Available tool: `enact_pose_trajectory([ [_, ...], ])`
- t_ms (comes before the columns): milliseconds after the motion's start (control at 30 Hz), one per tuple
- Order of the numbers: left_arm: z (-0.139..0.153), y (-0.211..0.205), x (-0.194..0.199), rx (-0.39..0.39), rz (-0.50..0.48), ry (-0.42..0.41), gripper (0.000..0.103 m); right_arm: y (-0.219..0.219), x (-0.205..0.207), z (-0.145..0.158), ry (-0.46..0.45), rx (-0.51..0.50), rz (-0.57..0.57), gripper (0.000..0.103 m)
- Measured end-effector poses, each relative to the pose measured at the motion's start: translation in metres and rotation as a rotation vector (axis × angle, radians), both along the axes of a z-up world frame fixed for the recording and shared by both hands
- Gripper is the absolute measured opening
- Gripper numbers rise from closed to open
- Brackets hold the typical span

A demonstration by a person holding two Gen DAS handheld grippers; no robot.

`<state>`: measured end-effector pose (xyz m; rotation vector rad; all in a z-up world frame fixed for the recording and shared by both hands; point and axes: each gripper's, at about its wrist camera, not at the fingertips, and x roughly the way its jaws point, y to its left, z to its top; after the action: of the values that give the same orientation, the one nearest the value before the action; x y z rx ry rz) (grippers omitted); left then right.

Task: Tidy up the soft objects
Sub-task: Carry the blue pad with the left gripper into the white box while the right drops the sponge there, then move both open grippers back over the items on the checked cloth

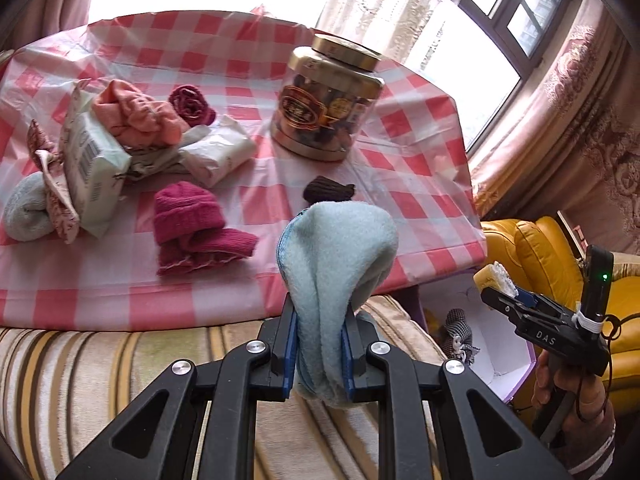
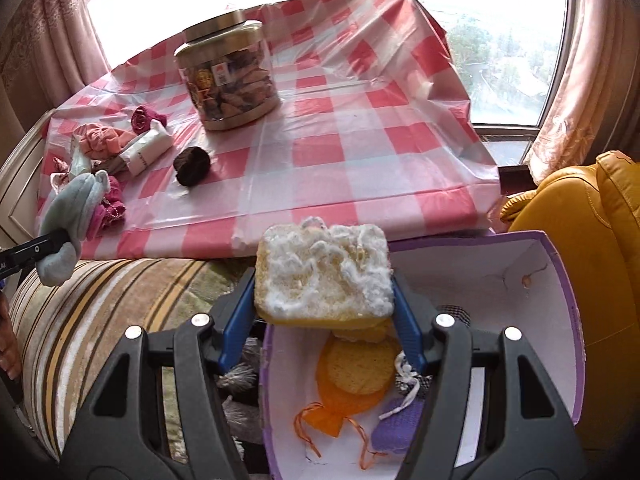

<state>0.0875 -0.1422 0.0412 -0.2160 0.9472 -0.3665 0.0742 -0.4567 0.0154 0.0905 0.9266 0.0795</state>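
- We see our left tool (image 1: 320,356) pinching a light blue fleece cloth (image 1: 340,248); its blue pads press on the fabric from both sides, and the cloth bulges up above them and droops a little below.
- We take the gold-lidded jar (image 1: 326,96) on the counter (image 1: 400,184) as our landmark; the blue cloth hangs on the near side of the jar, over the counter's front edge and the striped sofa cushion (image 1: 100,364).
- Our right tool (image 2: 324,312) clamps a yellow sponge (image 2: 324,276) with a fuzzy white top, its pads against the sponge's two sides.
- The sponge sits in front of the jar and to its right, past the counter edge and above the open purple box (image 2: 560,280).
- Inside that box, below the sponge, lie a round yellow pad (image 2: 358,368) on an orange mesh bag (image 2: 328,412), and a purple knitted piece (image 2: 400,424) beside them.
- A dark brown rolled sock (image 2: 192,166) lies alone on the checked cloth just in front of the jar.
- Left of the jar we find a heap: a maroon roll (image 1: 192,104), a peach cloth (image 1: 136,114), a white packet (image 1: 220,152) and a barcoded pack (image 1: 94,168), all close together.
- Magenta knitted socks (image 1: 192,224) lie in front of that heap, apart from the jar.
- A pale rolled towel (image 1: 26,208) sits furthest left of the jar.
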Motion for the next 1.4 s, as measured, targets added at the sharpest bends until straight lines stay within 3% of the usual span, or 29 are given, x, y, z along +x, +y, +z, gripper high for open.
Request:
enact_pose_trajectory([
  [200, 0.002, -0.030, -0.001, -0.006, -0.077, 0.005, 0.019, -0.033, -0.007, -0.005, 0.023, -0.042, -0.086, 0.066],
  [533, 0.001, -0.101, -0.014, -0.038, -0.284, 0.034, 0.019, -0.088, -0.023, -0.009, 0.066, -0.118, -0.236, 0.066],
  [867, -0.005, -0.159, -0.033, -0.069, -0.445, 0.077, 0.020, -0.112, -0.032, -0.004, 0.073, -0.149, -0.317, 0.069],
  [933, -0.007, -0.170, -0.036, -0.096, -0.486, 0.099, 0.027, -0.115, -0.031, -0.005, 0.081, -0.151, -0.333, 0.074],
  [967, -0.009, -0.175, -0.037, -0.110, -0.506, 0.119, 0.040, -0.116, -0.031, -0.005, 0.083, -0.156, -0.341, 0.081],
  [1033, -0.013, -0.183, -0.038, -0.120, -0.517, 0.150, 0.055, -0.116, -0.032, -0.005, 0.079, -0.165, -0.350, 0.085],
  [1167, -0.010, -0.185, -0.036, -0.109, -0.523, 0.166, 0.056, -0.114, -0.029, -0.004, 0.084, -0.151, -0.344, 0.088],
  [1300, 0.014, -0.176, -0.030, -0.031, -0.498, 0.176, 0.057, -0.107, -0.024, -0.004, 0.098, -0.145, -0.335, 0.088],
  [1400, 0.050, -0.166, -0.032, 0.060, -0.503, 0.091, 0.062, -0.098, -0.021, 0.012, 0.110, -0.111, -0.346, 0.088],
])
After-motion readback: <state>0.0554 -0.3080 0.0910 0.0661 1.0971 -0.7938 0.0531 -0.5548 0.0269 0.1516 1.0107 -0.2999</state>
